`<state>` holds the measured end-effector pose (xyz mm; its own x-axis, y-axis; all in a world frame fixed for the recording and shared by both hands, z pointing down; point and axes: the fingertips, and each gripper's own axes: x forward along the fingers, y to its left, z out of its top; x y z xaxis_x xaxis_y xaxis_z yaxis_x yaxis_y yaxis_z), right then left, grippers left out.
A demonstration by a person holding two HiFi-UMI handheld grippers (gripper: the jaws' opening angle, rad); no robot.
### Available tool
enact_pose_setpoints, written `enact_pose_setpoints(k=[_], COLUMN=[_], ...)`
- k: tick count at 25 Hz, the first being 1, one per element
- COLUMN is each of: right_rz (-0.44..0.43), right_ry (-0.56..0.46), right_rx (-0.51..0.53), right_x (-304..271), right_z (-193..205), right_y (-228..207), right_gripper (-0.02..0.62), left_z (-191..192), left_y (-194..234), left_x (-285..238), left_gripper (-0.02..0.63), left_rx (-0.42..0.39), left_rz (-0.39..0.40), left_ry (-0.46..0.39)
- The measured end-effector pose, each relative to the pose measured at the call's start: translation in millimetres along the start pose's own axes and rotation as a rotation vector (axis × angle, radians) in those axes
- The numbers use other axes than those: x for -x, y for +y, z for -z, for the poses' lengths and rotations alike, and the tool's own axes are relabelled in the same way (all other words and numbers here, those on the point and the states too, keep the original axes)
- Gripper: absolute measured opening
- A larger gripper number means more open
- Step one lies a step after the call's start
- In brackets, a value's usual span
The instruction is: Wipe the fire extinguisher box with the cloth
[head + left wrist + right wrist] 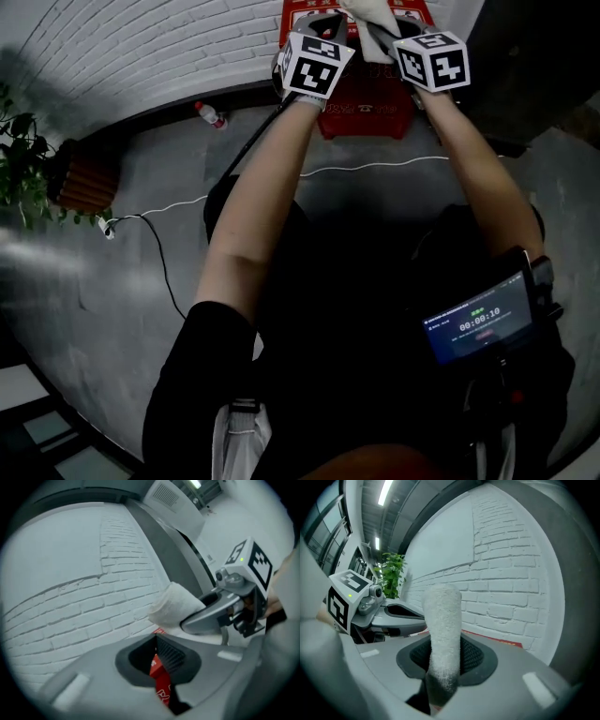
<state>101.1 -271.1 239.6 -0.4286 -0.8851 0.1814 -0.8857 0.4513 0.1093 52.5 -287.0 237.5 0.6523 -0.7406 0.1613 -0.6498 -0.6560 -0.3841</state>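
Head view: red fire extinguisher box with white print point(361, 103) sits at the foot of the white brick wall point(141, 47), dead ahead of both arms at the top of frame. White terry cloth point(373, 19) is bunched right over the box's top edge.

Right gripper view: right gripper point(445, 665) has its jaws clamped on that cloth. The cloth's long axis runs out along the jaws toward the wall, free end sticking up past them. The red box edge shows just beyond and below.

Left gripper point(161, 663) is just beside it on the left. Its jaws are a narrow gap apart with nothing in them, and the red box shows through the gap.

Key relation: the box lies forward of and under the cloth tip, so the right arm is the working one and the nearer.

My read: the next move needs the cloth pressed down onto the top face, then swept sideways. Can't confirm cloth-to-box contact from these views. The left gripper sits close enough to foul a leftward sweep.
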Motion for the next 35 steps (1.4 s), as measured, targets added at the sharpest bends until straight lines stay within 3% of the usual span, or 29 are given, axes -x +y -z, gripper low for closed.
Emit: enact_pose_setpoints(k=[5,15,20,26,35], right_rz=[-0.037,-0.106,-0.131,-0.189,-0.162], right_ry=[-0.04,0.014,0.039,0.0,-0.071], right_rx=[-0.039,-0.097,-0.122,-0.14,-0.223], right_x=[-6.3,-36.0,-40.4,-100.5,-124.4], right_z=[11.2,41.4,59.6,119.8,117.6], right_y=[36.2,108.4,117.0,125.2,110.6], right_gripper=[0.115,0.115,0.115,0.115,0.114], left_z=[24.0,63.5,97.3,163.6,181.5], left_y=[16.6,35.6,27.1,41.6,31.5], left_x=[32.6,71.8,76.8,49.6,32.9], left_gripper=[-0.002,-0.002,-0.002,-0.002,-0.002], left_rx=[0.078,0.15,0.182,0.208,0.219], left_rz=[-0.075,-0.146,-0.138,-0.161,-0.136], left_ry=[-0.031,-0.016,0.037,0.025,0.013])
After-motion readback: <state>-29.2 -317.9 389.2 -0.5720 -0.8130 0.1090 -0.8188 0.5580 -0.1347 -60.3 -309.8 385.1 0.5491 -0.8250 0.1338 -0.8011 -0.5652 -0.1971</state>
